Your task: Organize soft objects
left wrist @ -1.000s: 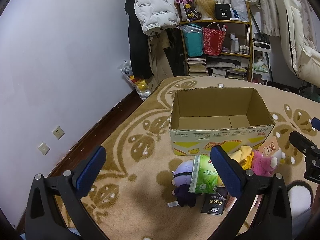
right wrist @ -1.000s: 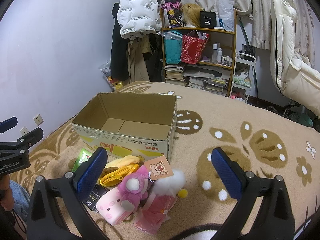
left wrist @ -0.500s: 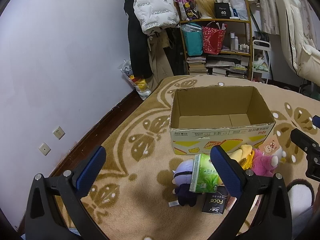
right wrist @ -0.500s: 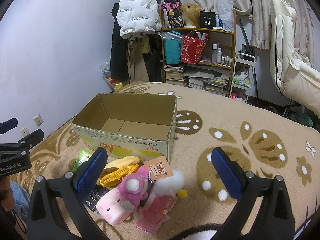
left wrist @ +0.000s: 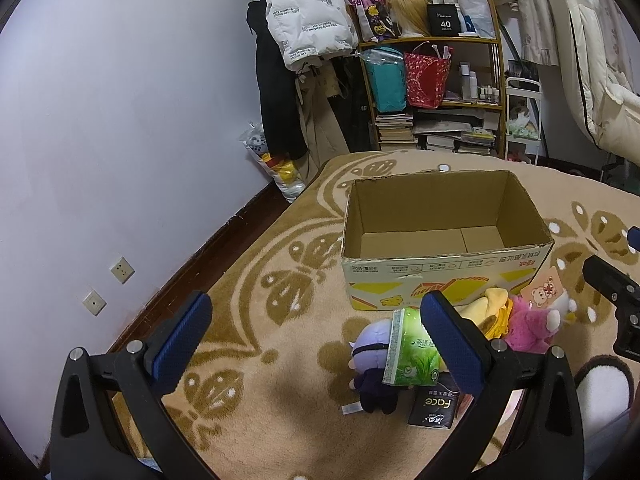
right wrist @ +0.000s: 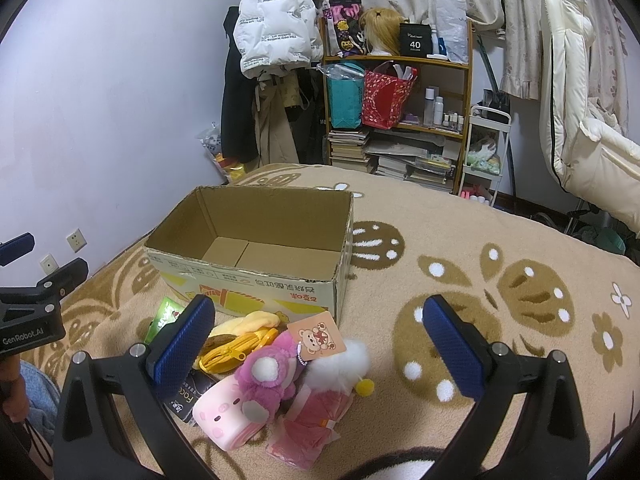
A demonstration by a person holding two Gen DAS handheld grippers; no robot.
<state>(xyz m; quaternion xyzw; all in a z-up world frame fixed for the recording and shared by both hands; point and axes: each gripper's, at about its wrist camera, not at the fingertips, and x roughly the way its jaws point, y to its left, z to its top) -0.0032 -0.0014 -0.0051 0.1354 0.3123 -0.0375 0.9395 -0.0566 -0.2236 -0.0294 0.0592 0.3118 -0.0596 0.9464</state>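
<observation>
**Cardboard box empty, toy pile just in front of it**

We hold both tongs wide open, nothing gripped. Brown open-topped cardboard box is empty. Magenta plush bear lies below-left of right gripper, the nearer one; left gripper hangs above the green tissue pack.

"Face" on black packet by plush pile — "40" on black box atop shelf — "GenRobot.AI" on left gripper body. Carton print unreadable.
</observation>
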